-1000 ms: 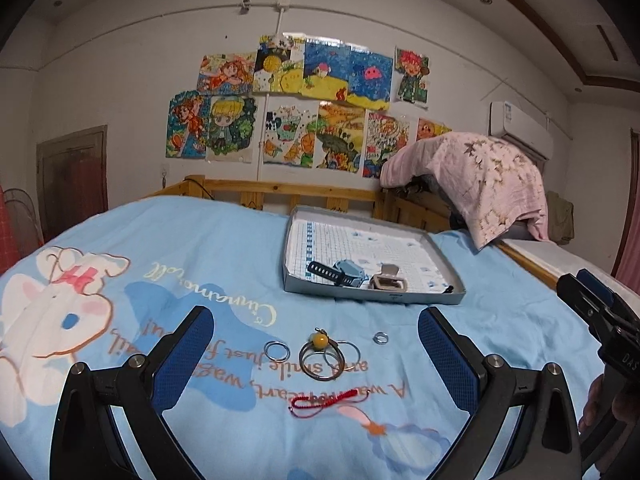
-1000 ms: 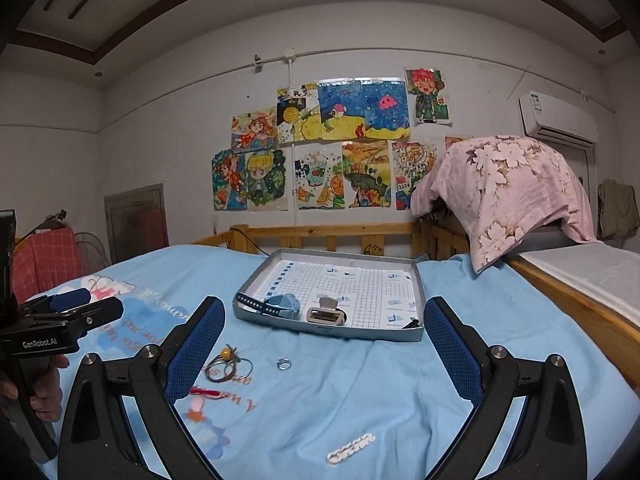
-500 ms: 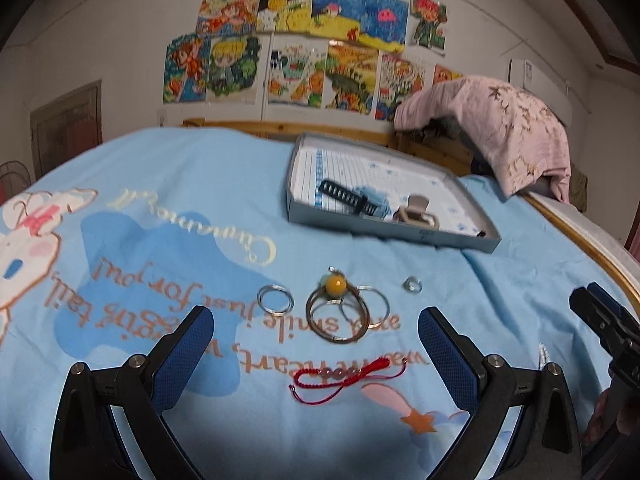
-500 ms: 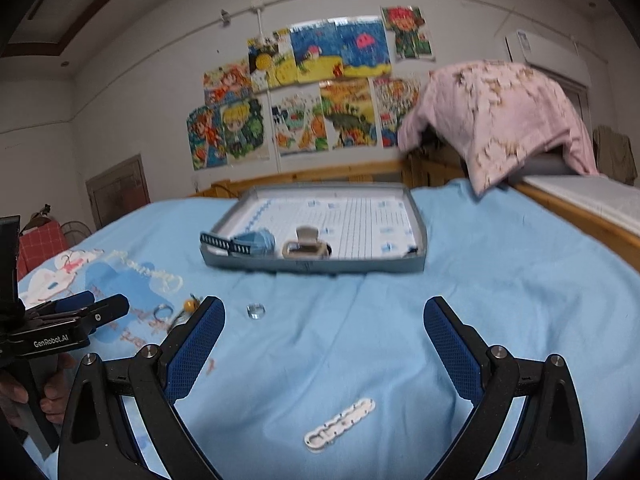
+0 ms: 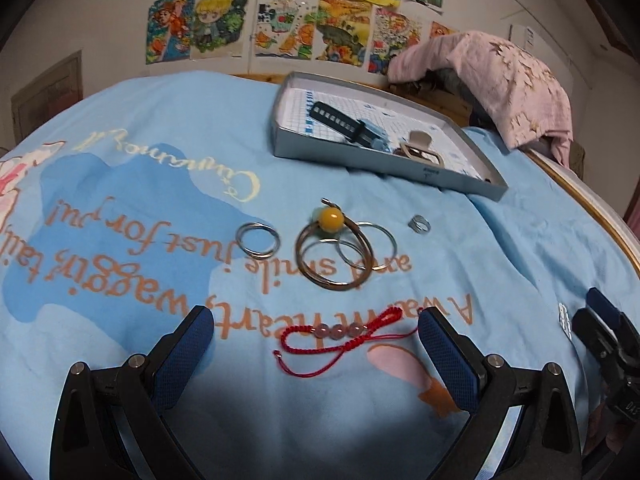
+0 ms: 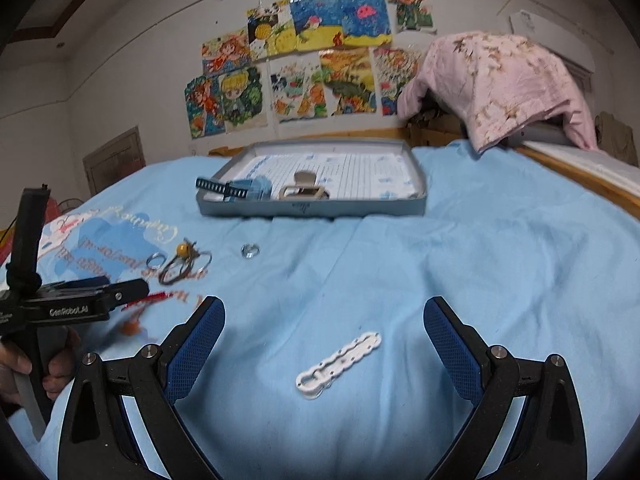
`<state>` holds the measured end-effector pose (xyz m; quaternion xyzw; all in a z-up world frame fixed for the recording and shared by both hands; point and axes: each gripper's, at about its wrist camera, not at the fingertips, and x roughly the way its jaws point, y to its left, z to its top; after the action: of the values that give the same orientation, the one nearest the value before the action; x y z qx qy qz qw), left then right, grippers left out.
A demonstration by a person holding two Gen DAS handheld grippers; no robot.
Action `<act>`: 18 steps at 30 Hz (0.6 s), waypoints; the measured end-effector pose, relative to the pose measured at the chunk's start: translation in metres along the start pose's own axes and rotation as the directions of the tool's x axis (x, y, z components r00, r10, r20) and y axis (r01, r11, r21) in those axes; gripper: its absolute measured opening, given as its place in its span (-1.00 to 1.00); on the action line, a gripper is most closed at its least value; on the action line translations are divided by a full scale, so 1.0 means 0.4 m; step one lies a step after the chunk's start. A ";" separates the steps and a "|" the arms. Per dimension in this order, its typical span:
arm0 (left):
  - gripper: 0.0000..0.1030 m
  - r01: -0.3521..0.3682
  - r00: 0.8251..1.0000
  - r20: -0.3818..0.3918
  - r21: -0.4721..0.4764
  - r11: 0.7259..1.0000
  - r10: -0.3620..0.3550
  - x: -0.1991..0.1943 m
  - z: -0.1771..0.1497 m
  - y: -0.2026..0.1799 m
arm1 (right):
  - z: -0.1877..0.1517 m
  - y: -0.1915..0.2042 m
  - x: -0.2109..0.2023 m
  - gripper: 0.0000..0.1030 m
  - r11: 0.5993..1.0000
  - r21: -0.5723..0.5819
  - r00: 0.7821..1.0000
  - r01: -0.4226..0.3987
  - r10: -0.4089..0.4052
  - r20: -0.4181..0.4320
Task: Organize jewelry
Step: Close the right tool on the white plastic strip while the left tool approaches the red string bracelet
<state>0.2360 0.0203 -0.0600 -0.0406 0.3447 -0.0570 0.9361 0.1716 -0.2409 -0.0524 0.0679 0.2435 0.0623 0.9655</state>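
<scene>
Setting: blue printed bedsheet (image 5: 140, 184) over a bed, children's drawings (image 6: 304, 64) on the wall behind.
Tray: grey open tray (image 5: 360, 162) at the far side of the bed, already holding a dark strap (image 5: 336, 118) and a beige clasp piece (image 5: 420, 150).
Loose jewelry, left view: red cord bracelet (image 5: 340, 334) lies on the sheet directly ahead of the left gripper (image 5: 316, 340), its long axis crosswise between the two pads; bangle with yellow bead (image 5: 334, 256), key rings and a small ring (image 5: 419, 224) lie beyond it.
Loose jewelry, right view: white link bracelet (image 6: 340, 360) lies just ahead of the right gripper (image 6: 324, 336), slanting up to the right, slightly right of centre.
Jaws: both pairs spread wide, holding nothing.
Nearer hand: left for the red cord, right for the white links.
Likely call: each bracelet sits inside its own jaws' span; closing across the short axis looks feasible.
</scene>
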 end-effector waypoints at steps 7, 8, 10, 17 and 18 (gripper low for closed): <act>0.99 0.065 0.996 -0.061 0.056 0.996 -0.062 0.020 -0.013 -0.022 | -0.024 -0.022 0.025 0.79 0.998 0.062 0.998 -0.034 0.037 -0.045; 0.94 0.073 0.995 -0.069 0.060 0.996 -0.069 0.022 -0.013 -0.025 | -0.027 -0.023 0.027 0.67 0.997 0.065 0.998 -0.039 0.042 -0.049; 0.84 0.104 0.990 -0.103 0.072 0.992 -0.096 0.030 -0.018 -0.033 | -0.032 -0.021 0.033 0.56 0.996 0.070 0.997 -0.053 0.057 -0.061; 0.46 0.135 0.983 -0.135 0.093 0.986 -0.122 0.031 -0.027 -0.051 | -0.044 -0.023 0.048 0.37 0.993 0.105 0.992 -0.058 0.069 -0.105; 0.38 0.141 0.982 -0.138 0.098 0.985 -0.127 0.029 -0.029 -0.055 | -0.046 -0.023 0.050 0.34 0.992 0.111 0.992 -0.057 0.069 -0.110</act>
<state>0.2355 -0.0033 -0.0738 -0.0098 0.3983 -0.1411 0.9063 0.1811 -0.2451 -0.0790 0.1238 0.2989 0.0832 0.9425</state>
